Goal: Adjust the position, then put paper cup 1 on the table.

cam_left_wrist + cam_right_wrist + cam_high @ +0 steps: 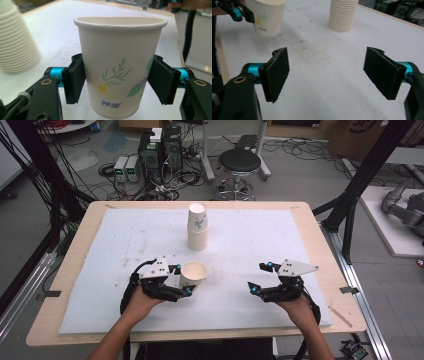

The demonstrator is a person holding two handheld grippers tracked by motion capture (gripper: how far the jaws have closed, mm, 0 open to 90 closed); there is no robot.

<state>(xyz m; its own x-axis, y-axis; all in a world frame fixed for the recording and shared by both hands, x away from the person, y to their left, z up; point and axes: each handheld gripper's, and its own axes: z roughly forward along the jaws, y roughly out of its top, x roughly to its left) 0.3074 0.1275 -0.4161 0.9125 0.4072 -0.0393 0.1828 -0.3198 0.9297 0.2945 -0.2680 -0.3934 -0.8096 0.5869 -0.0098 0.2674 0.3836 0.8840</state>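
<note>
My left tongs [117, 82] hold a single paper cup [120, 65] upright, one black pad on each side of its lower wall. The near pad looks pressed to the paper; on the far side the view is too tight for me to swear the contact is firm. Gripping low and square keeps the open mouth level and the thin wall from buckling, I judge. In the high view the cup [193, 274] sits at the tips of those tongs [182, 280], near the front of the white mat [280, 235] and well short of the stack of cups [197, 227] standing at the far middle, so I take it as a cup drawn off that stack and brought towards me. My right tongs [325, 68] are spread wide with nothing between the pads, bare mat beneath them. They wait [260, 277] off to the cup's side, free to steady or take it if needed.
</note>
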